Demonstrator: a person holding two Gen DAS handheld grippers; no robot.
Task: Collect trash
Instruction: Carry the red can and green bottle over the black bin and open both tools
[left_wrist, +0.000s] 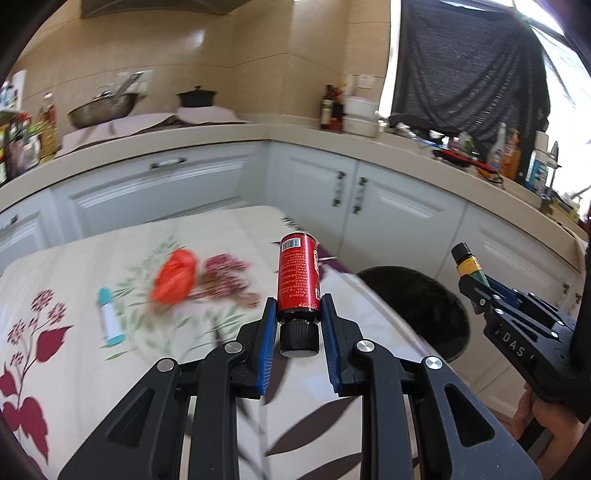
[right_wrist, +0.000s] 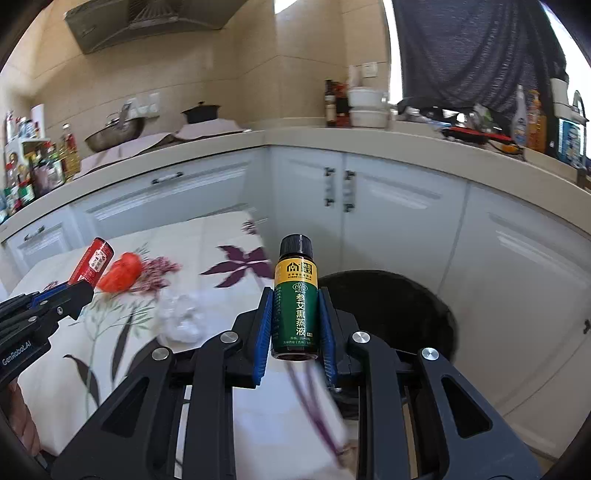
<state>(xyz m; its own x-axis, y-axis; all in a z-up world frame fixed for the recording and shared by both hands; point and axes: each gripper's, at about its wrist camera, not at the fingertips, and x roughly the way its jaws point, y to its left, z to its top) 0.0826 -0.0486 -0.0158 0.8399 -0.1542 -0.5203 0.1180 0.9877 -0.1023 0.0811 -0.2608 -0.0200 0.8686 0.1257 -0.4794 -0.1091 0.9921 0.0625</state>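
My left gripper (left_wrist: 298, 304) is shut on a red bottle (left_wrist: 298, 277), black cap toward the camera, held above the flowered tablecloth (left_wrist: 74, 266). My right gripper (right_wrist: 295, 295) is shut on a green and yellow bottle (right_wrist: 295, 295), cap up, held near the table's right edge beside a black trash bin (right_wrist: 391, 306). Each gripper shows in the other's view: the right one (left_wrist: 476, 284) over the bin (left_wrist: 417, 306), the left one (right_wrist: 79, 286) at the left. On the cloth lie an orange wrapper (left_wrist: 175, 275), a white and teal tube (left_wrist: 109, 317) and crumpled clear plastic (right_wrist: 179, 317).
The bin stands on the floor right of the table, in front of white cabinets (left_wrist: 388, 210). A kitchen counter (left_wrist: 221, 133) runs behind with a wok (left_wrist: 103, 109), a black pot (left_wrist: 195, 96) and several bottles (left_wrist: 328, 107).
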